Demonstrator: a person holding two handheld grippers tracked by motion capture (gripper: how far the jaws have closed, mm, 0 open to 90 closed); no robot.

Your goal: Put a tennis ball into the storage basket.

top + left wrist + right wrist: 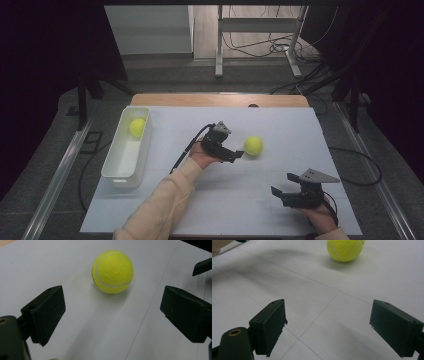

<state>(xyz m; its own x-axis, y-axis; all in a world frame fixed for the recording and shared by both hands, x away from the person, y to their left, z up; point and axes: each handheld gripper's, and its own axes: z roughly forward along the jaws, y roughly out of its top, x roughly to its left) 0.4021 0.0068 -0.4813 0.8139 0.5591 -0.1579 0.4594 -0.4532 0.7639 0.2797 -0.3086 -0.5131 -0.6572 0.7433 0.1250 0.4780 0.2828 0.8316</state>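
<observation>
- Fingers (pixel 47 312) of the left gripper (pixel 235 154) spread wide, ball (pixel 112 271) just ahead between them, untouched.
- Push forward, centre it, then squeeze.
- Right gripper (pixel 282 185) open too, idle.

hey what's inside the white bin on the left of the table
One yellow tennis ball lies at the far end of the white bin. The rest of its floor looks bare, though the near wall hides a strip.

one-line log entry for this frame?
left gripper: open, nearing tennis ball | right gripper: open, idle | second ball: in white bin
</observation>
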